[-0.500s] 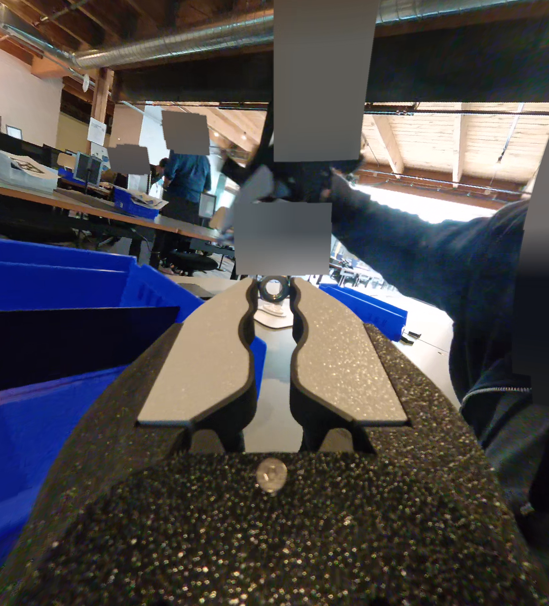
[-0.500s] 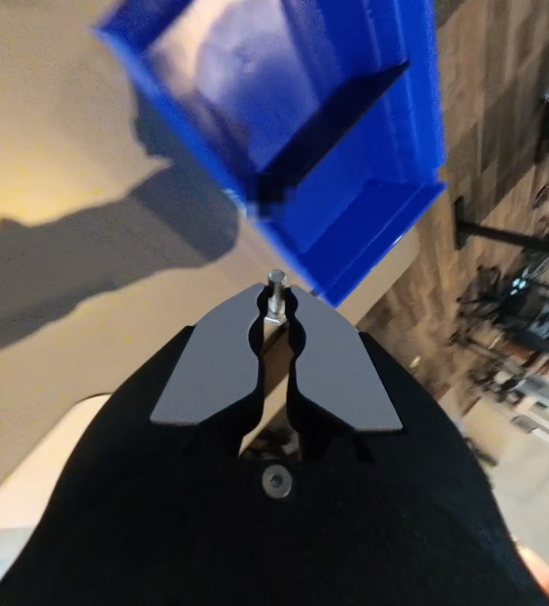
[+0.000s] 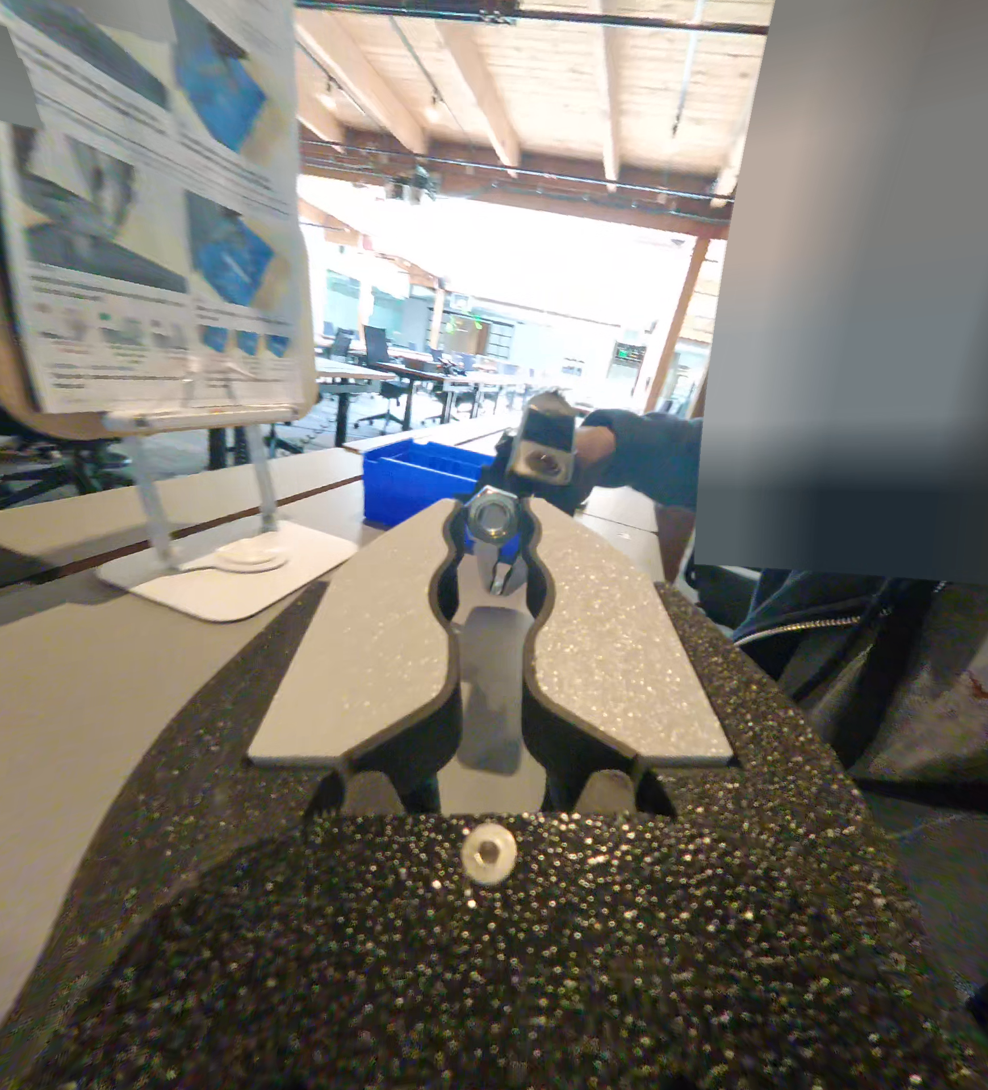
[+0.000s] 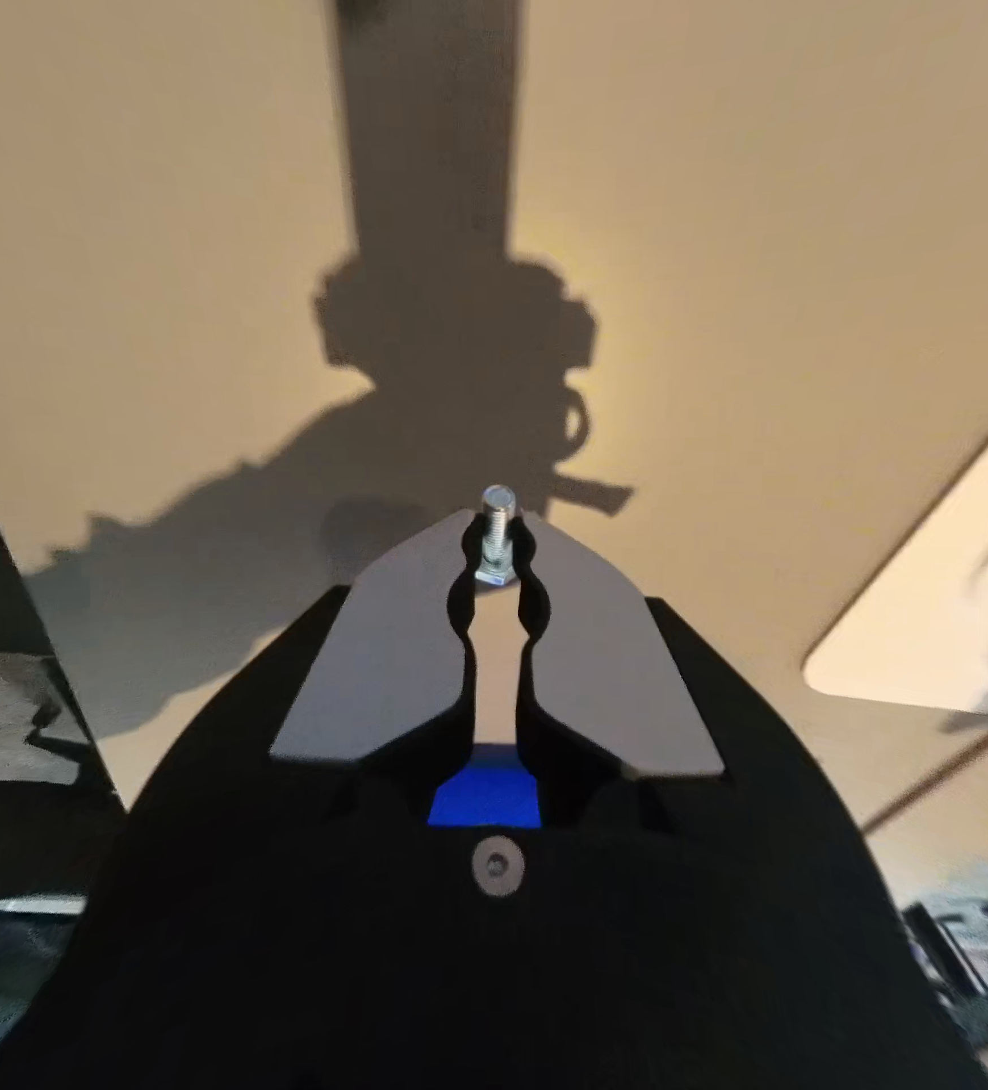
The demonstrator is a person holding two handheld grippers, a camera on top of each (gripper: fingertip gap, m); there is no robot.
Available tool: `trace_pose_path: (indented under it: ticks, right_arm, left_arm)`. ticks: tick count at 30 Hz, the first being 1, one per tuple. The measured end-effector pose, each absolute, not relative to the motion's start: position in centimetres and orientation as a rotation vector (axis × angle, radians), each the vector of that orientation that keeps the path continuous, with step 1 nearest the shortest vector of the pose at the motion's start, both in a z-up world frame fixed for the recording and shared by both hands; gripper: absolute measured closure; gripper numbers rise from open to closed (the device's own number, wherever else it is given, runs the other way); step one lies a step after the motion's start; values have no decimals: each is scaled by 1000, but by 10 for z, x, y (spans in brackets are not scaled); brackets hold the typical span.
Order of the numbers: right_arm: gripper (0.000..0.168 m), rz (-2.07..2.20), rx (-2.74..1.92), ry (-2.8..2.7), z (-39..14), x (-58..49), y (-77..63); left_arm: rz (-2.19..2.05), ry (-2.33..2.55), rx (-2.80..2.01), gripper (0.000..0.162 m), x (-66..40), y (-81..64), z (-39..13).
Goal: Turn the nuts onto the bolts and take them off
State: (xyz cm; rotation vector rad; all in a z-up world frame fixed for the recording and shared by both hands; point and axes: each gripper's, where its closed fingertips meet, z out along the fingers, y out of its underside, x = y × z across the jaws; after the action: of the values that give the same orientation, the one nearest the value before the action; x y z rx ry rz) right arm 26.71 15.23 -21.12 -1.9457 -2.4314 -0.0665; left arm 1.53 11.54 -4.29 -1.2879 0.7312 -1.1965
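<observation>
Left gripper [image 3: 493,519]: fingers pinching nut [image 3: 492,520], bore facing forward.
Right gripper [image 4: 496,531]: fingers clamping bolt [image 4: 496,539], long axis along fingers, threaded end leading; hanging just beyond nut, over desk [image 4: 775,236].

Left wrist view level across table [image 3: 67,678], right wrist view downward, close, sharing tabletop.

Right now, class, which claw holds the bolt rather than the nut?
The right claw: its bolt is threaded, the left claw's nut a ring.
</observation>
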Motion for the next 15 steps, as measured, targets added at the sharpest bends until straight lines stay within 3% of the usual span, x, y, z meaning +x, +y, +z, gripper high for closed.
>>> trace_pose_path:
  ticks: [15]
  right_arm:
    - [160, 90, -1932, -2389, -263, 278, 151]
  left_arm:
    - [-1353, 851, -1401, 145, 137, 151, -84]
